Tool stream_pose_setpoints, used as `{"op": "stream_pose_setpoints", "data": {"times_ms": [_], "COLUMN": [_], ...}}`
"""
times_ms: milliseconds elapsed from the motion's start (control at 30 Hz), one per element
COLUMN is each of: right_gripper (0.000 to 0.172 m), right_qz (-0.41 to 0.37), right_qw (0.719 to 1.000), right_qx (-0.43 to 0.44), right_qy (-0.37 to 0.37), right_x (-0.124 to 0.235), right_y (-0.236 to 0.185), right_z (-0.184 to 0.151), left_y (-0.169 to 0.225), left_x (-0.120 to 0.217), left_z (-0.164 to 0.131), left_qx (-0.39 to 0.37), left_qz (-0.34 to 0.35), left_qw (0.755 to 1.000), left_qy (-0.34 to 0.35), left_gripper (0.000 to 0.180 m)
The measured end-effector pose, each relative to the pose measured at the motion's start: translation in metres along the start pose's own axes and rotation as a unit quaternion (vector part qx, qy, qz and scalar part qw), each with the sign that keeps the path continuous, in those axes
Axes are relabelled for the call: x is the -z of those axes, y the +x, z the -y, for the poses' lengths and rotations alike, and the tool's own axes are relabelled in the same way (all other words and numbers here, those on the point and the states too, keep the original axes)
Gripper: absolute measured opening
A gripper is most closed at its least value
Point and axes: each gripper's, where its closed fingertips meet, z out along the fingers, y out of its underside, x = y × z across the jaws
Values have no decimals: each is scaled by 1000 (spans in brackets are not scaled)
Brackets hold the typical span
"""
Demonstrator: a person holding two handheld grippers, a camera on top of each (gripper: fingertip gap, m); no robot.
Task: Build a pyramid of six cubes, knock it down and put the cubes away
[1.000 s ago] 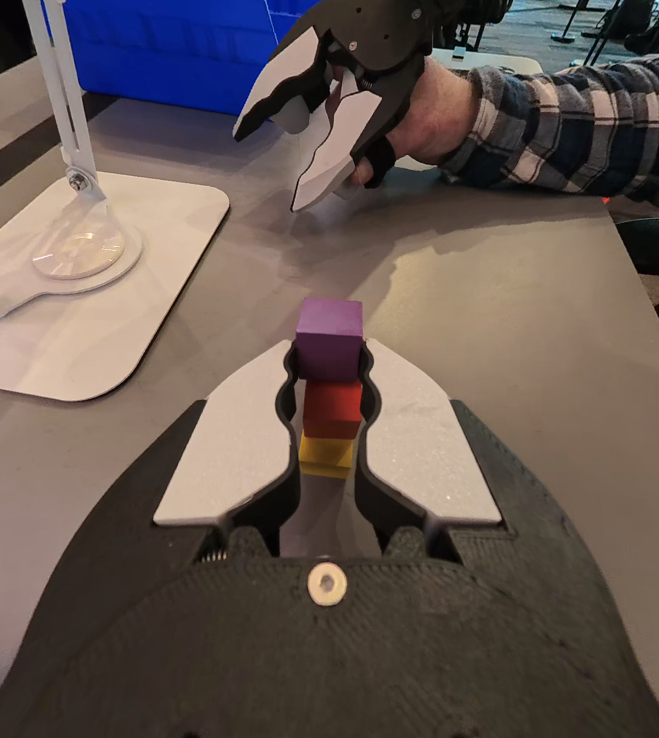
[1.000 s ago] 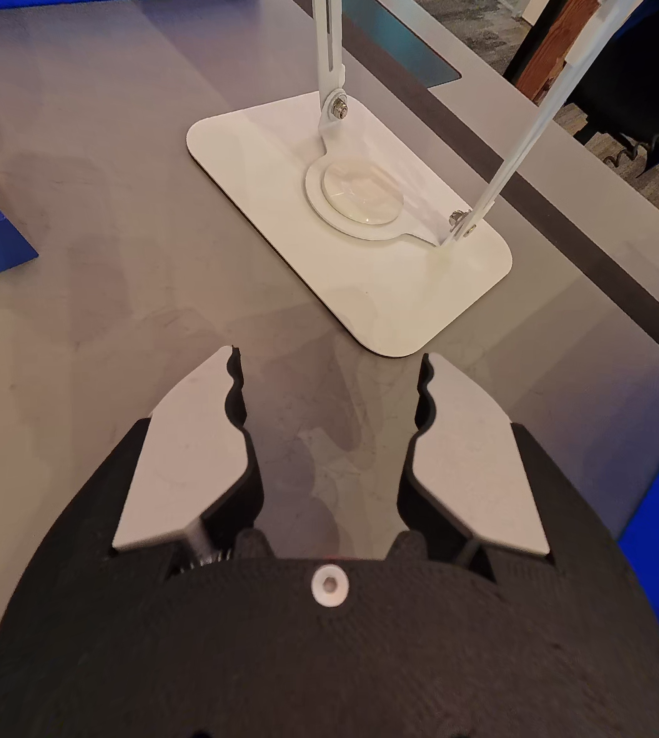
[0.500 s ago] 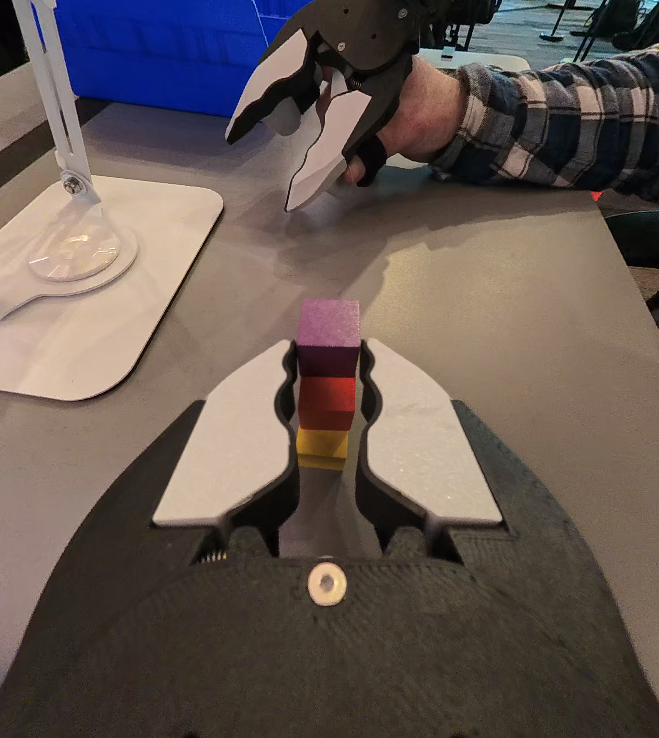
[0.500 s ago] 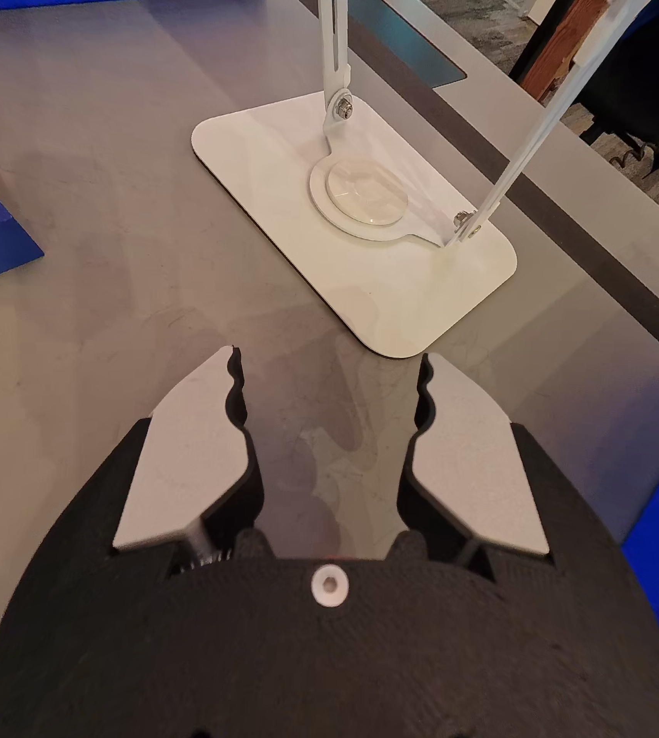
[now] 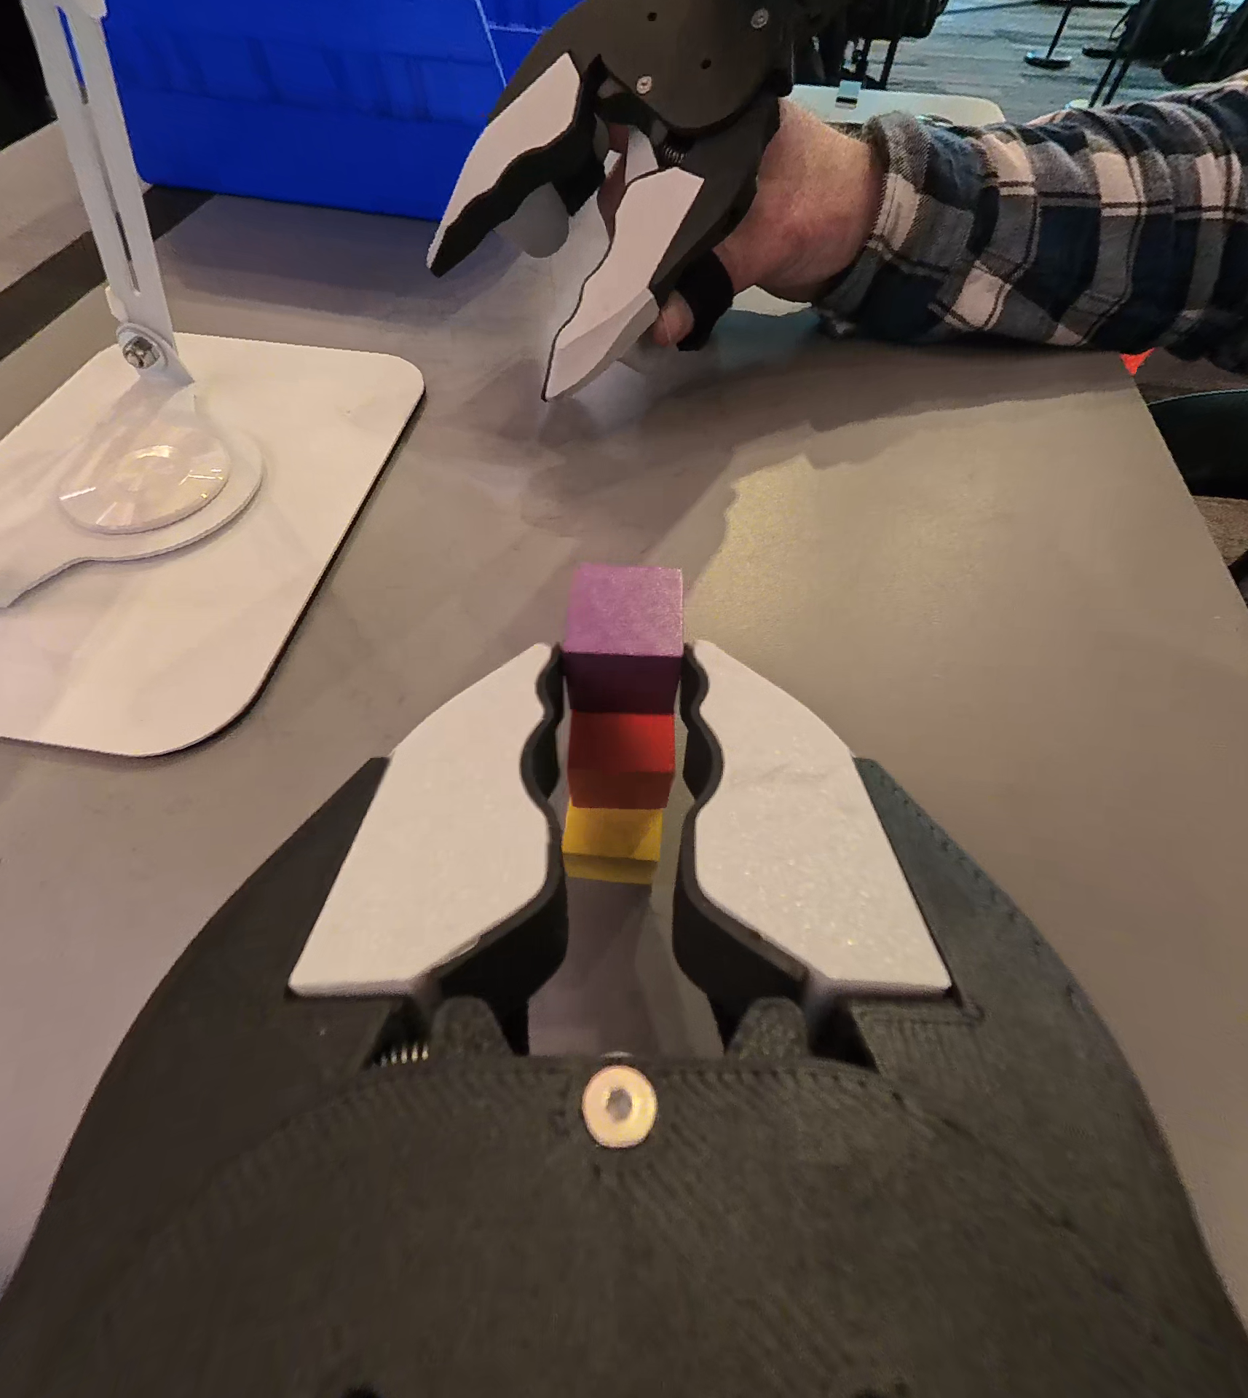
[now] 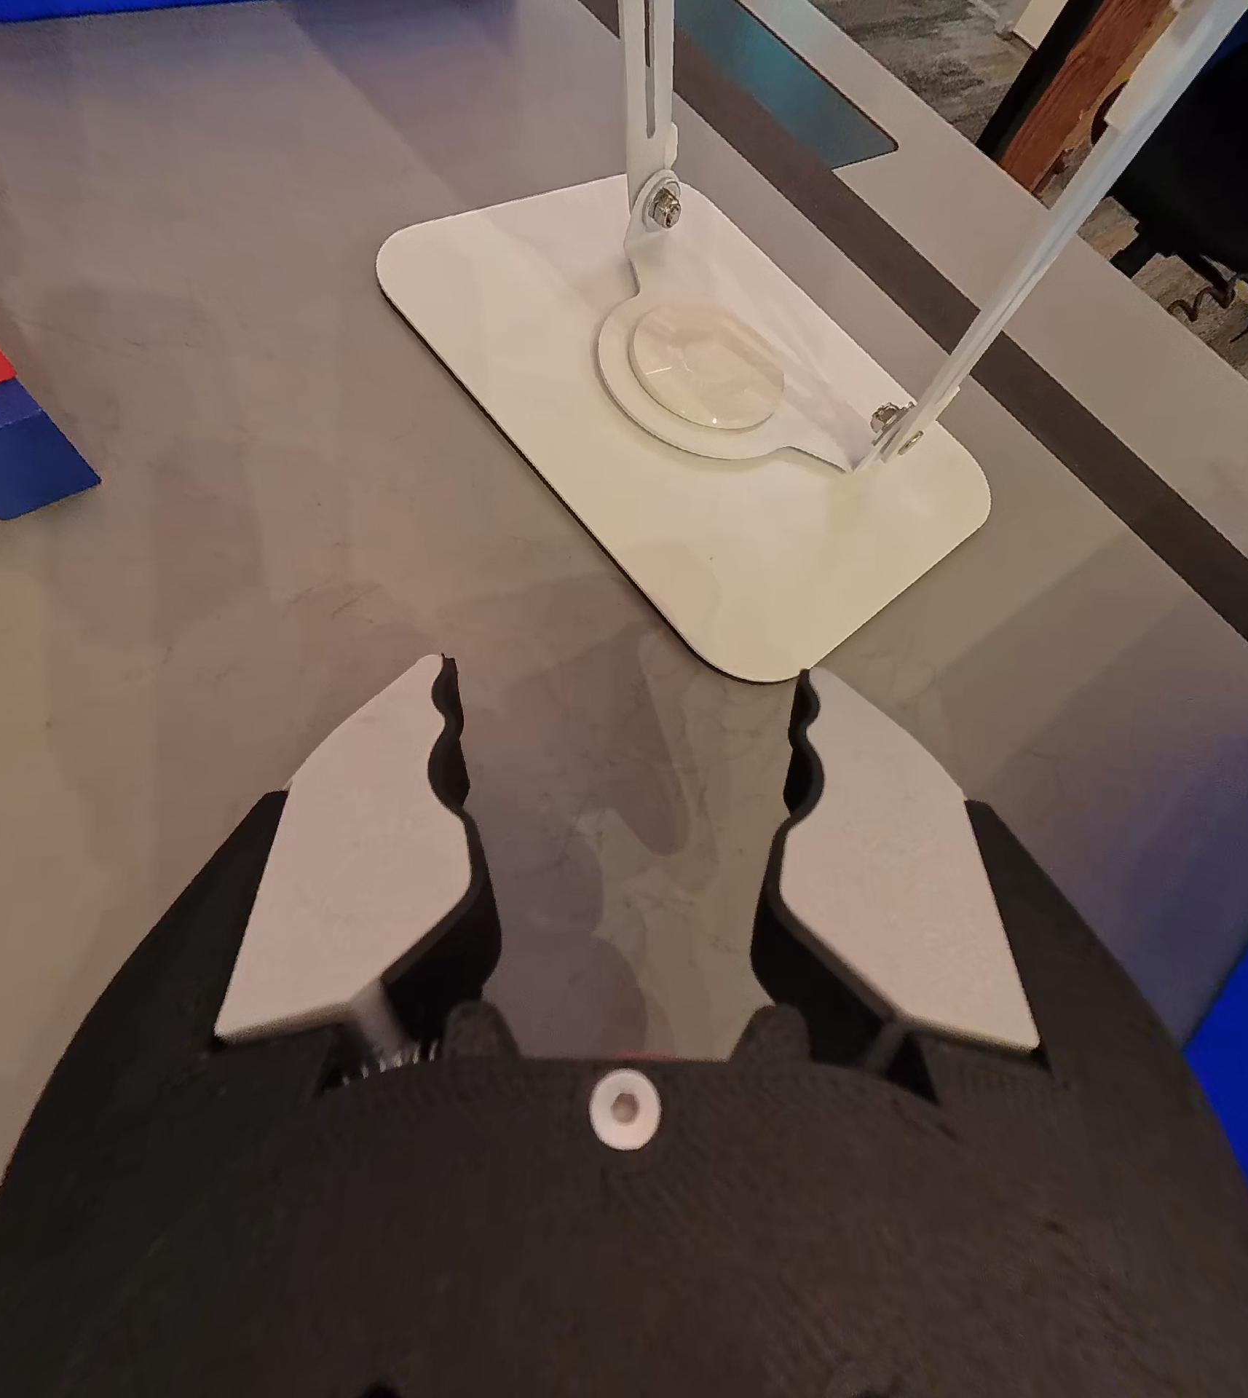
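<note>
While its jaws grip the purple cube (image 5: 622,632), the left gripper (image 5: 622,666) hides lower cubes' sides.

Cubes between the left gripper's fingers, right gripper beyond

Three cubes (image 5: 621,726) line up between the left gripper's (image 5: 622,666) fingers, the farthest clamped at the tips — the table (image 5: 908,605) below. Left of them lies a stand base (image 5: 152,605); behind it, a bin (image 5: 303,98). The right gripper (image 5: 523,302) hangs farther back — fingers apart.

i log: matt painted purple cube (image 5: 622,614); smooth semi-gloss grey table (image 5: 908,575); glossy white metal stand base (image 6: 719,545); plaid cloth sleeve (image 5: 1090,212).
</note>
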Motion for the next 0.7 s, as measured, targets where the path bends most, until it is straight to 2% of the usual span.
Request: {"op": "stream_pose_setpoints", "data": {"times_ms": [167,267,333,400,467,700], "right_gripper": [87,78,78,70,64,63], "right_qz": [19,88,135,189,217,261], "right_qw": [999,993,988,978,972,961], "right_qx": [10,12,22,29,43,64], "right_qy": [25,73,74,83,84,71], "right_x": [4,10,6,5,2,-18], "right_y": [-9,-40,-65,-94,-112,-141], "right_z": [10,29,34,42,48,59], "left_y": [5,3,3,5,6,1], "left_x": [5,15,17,16,13,7], "left_z": [0,0,-4,-11,-14,-25], "left_qx": [0,-6,-5,-6,-16,-23], "left_qz": [-11,-3,-4,-6,-3,2], "left_qw": [1000,1000,1000,1000,999,997], "left_qy": [-2,-1,-10,-24,-39,-68], "left_gripper": [60,59,57,55,54,45]}}
